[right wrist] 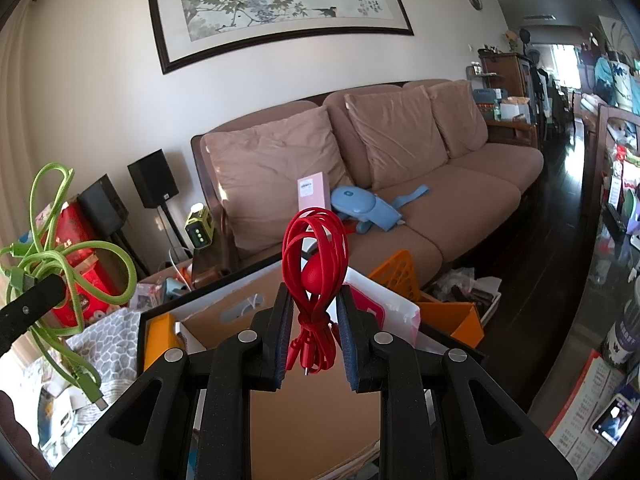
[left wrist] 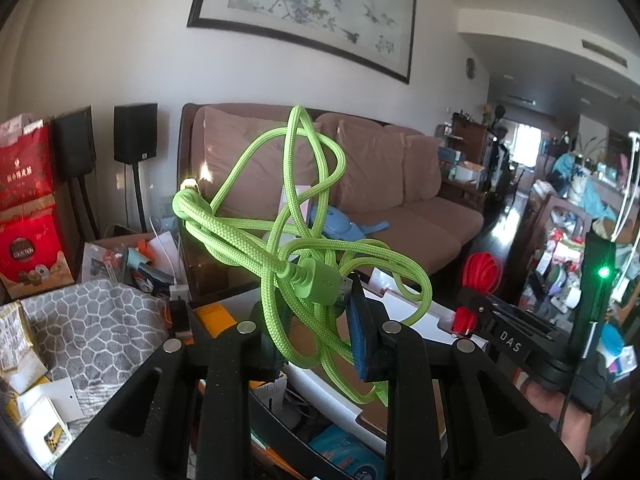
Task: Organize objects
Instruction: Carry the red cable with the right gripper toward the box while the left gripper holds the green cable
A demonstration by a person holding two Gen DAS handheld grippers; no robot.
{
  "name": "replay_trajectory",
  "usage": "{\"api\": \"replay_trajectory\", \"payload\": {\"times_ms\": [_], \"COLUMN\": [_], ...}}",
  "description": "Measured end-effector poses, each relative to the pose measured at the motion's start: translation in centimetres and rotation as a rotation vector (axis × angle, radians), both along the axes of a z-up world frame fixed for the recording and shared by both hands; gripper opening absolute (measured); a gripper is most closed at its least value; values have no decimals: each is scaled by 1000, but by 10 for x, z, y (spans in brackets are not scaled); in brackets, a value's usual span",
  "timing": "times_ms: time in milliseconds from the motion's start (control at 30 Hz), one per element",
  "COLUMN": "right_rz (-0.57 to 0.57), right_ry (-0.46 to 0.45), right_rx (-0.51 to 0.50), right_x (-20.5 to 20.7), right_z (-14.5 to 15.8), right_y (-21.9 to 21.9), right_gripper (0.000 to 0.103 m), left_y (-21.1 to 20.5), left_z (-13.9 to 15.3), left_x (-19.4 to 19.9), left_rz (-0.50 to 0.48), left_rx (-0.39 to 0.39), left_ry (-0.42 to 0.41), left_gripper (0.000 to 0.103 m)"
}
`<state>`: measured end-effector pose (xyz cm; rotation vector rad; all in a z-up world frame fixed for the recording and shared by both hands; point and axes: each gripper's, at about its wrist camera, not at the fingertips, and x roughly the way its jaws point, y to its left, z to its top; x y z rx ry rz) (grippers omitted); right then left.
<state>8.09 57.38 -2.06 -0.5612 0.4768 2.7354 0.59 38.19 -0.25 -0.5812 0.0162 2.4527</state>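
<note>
The left gripper (left wrist: 320, 320) is clenched on a tangled green cable (left wrist: 304, 240) (plug up), while the right gripper (right wrist: 314, 332) grasps a coiled red cable (right wrist: 314, 248) above a cardboard box (right wrist: 240, 312).

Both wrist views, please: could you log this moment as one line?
left gripper: shut on green cable | right gripper: shut on red cable | both held above cardboard box
</note>
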Motion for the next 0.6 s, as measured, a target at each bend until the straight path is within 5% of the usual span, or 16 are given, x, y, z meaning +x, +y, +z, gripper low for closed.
{"api": "replay_trajectory", "payload": {"times_ms": [600], "right_rz": [-3], "right_ry": [-1], "right_rx": [3], "right_x": [-1], "right_z": [1], "right_y": [1], "right_gripper": [21], "left_y": [31], "left_z": [13], "left_x": [5], "left_rz": [-61], "left_rx": [-2], "left_ry": [9], "left_gripper": [23]}}
